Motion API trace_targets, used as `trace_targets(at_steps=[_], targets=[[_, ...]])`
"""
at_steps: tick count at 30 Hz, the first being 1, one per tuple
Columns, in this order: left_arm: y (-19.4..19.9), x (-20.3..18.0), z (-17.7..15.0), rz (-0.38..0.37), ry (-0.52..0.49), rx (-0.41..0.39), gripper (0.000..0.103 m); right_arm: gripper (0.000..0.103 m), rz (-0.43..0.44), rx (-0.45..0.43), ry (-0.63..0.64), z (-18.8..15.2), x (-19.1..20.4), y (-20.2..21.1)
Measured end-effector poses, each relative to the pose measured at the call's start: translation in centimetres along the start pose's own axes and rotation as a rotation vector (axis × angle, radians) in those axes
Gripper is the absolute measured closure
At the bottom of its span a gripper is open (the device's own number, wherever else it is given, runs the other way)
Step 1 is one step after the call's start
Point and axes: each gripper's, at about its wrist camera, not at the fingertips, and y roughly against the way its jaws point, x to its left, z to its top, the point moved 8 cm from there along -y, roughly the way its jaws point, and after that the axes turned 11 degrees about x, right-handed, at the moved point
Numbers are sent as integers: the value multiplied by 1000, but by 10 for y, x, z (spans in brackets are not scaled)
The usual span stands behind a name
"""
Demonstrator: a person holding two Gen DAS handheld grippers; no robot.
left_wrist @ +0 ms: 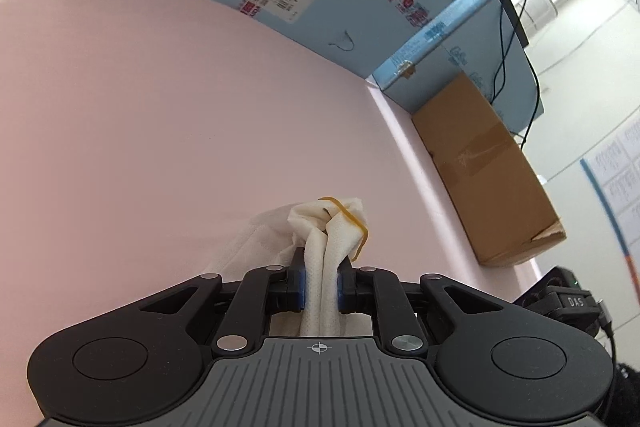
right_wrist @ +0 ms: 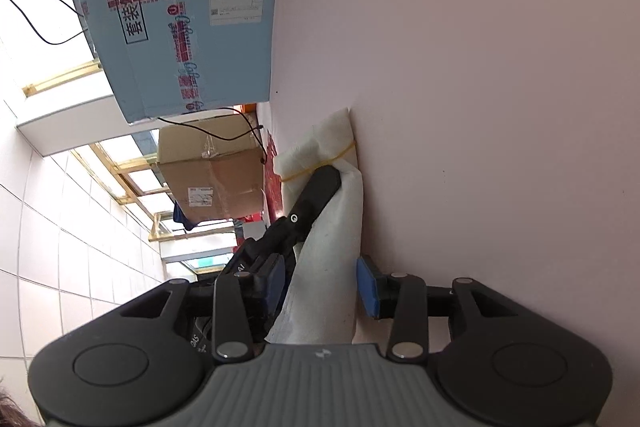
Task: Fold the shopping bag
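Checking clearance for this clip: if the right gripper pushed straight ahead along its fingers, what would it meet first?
The right gripper already straddles the rolled white shopping bag; going on, it would probably meet the left gripper's black finger clamped on the bag near the rubber band, though depth is unclear.

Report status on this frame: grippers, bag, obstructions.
Left gripper shut on rolled white bag. Right gripper open around it. Rubber band on. Nothing obstructing.

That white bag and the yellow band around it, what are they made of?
The bag looks like matte non-woven fabric: its surface shows a fine dimpled grid and soft creases. The band is probably rubber: thin, smooth and stretched tight around the bundle.
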Motion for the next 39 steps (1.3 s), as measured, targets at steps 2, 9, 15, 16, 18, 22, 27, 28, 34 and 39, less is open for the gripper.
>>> trace_targets(at_steps=[2, 9, 15, 16, 18, 22, 27, 28, 34, 39], targets=[[7, -17, 1, 11, -134, 8, 91, 54, -93, -47, 69, 2, 6, 13], [18, -48, 0, -55, -524, 239, 91, 54, -576, -70, 708, -4, 62, 26], [9, -49, -1, -162, -558, 432, 91, 54, -696, 116, 1147, -33, 90, 4], [7, -49, -1, -189, -549, 461, 91, 54, -708, 156, 1190, -38, 89, 1], [4, -52, -5, -243, -558, 513, 91, 56, -728, 225, 1256, -47, 87, -4], [-11, -56, -15, -267, -622, 643, 91, 58, -721, 360, 1317, -59, 81, -15], [-25, -52, -12, -198, -681, 687, 82, 82, -678, 438, 1206, -52, 66, -22], [-21, -52, -6, -168, -692, 643, 71, 83, -659, 422, 1157, -47, 64, -21], [33, -63, 21, 82, -658, 264, 70, 84, -526, 319, 765, -15, 47, -7], [50, -93, -5, 83, -405, 187, 82, 83, -505, 229, 569, -13, 41, 0]])
